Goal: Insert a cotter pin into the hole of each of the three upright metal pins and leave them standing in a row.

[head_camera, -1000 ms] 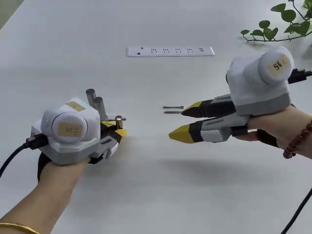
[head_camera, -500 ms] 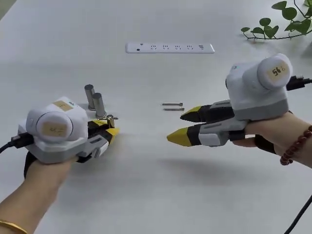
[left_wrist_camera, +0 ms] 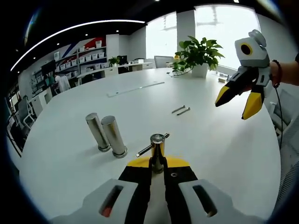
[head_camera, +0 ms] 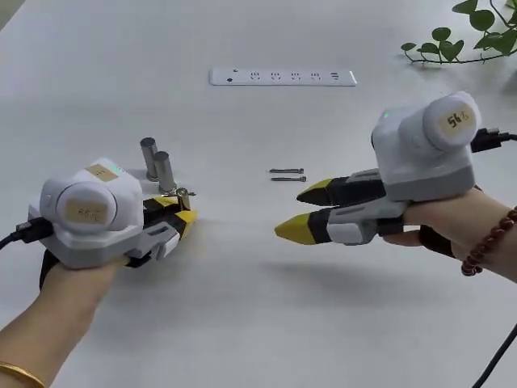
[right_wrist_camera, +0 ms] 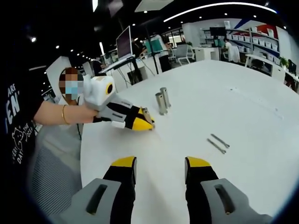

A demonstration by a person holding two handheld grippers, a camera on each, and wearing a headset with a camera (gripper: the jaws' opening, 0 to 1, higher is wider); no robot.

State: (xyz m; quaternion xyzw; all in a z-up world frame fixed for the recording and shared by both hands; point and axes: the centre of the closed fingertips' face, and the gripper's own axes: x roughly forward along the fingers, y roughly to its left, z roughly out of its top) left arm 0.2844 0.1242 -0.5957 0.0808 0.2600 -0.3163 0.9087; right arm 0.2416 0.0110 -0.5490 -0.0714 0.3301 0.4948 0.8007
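Observation:
My left gripper (head_camera: 182, 208) is shut on a short metal pin (head_camera: 183, 196) that has a cotter pin through its hole. In the left gripper view the jaws (left_wrist_camera: 157, 164) clamp that pin (left_wrist_camera: 157, 144) low down, and it stands upright. Two more metal pins (head_camera: 149, 158) (head_camera: 164, 170) stand side by side just behind it, seen as bare cylinders (left_wrist_camera: 97, 132) (left_wrist_camera: 114, 136). Two loose cotter pins (head_camera: 287, 175) lie flat mid-table. My right gripper (head_camera: 303, 212) hovers open just in front of them, nothing between its jaws (right_wrist_camera: 160, 164).
A white power strip (head_camera: 283, 77) lies at the far side of the table. A leafy plant (head_camera: 472, 36) reaches in at the far right. A person sits behind the left gripper (right_wrist_camera: 124, 114) in the right gripper view.
My left gripper has drawn the held pin a little to the left, closer to the two standing pins. The right gripper has barely shifted.

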